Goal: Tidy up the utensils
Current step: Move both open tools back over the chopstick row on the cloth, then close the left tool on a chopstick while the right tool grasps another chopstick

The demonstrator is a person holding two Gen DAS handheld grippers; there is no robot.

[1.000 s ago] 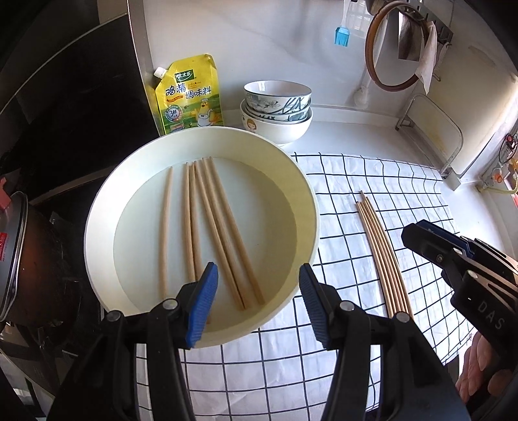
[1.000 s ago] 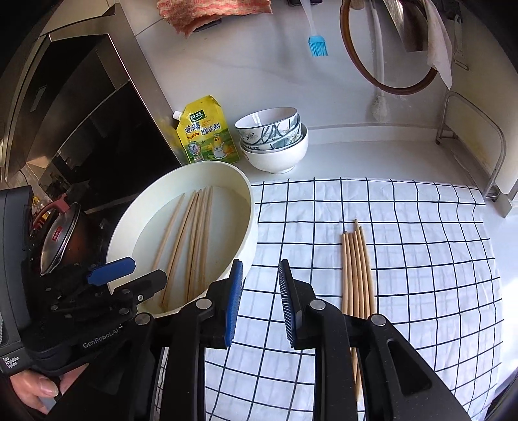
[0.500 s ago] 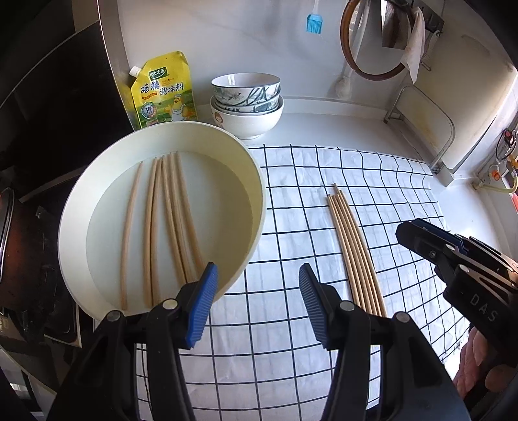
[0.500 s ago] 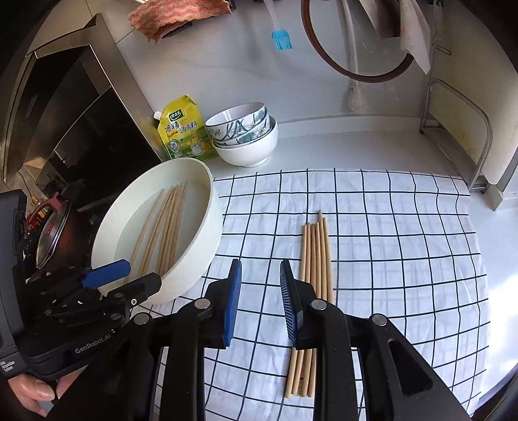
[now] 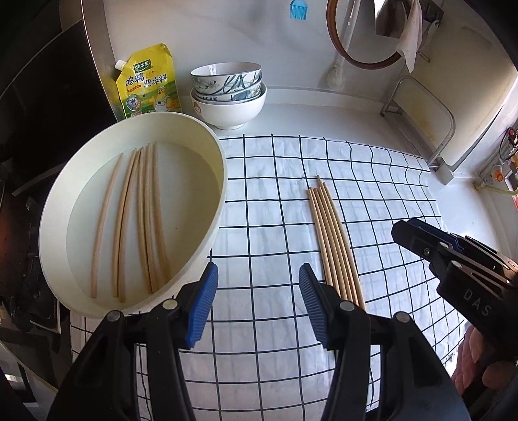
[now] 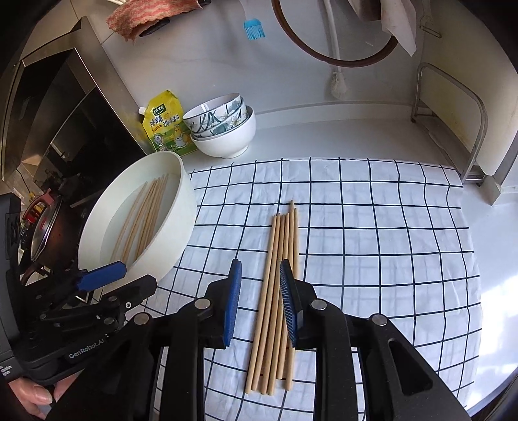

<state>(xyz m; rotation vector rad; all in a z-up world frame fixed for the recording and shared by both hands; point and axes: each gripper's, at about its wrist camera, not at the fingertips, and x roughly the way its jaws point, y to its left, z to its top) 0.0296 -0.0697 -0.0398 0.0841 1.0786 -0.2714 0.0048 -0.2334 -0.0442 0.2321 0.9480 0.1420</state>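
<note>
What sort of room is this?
Most likely a home kitchen counter: stacked bowls and a yellow seasoning pouch stand by the wall, chopsticks lie on a checked cloth, beside a stove with a pot.

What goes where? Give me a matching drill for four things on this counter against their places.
Things:
1. loose chopsticks
2. wet chopsticks
3. pouch
4. brush

Places:
A. hanging on the wall
B. in the white basin
C. on the checked cloth
D. standing beside the stacked bowls

Pairs: 1-C, 2-B, 3-D, 4-A
</note>
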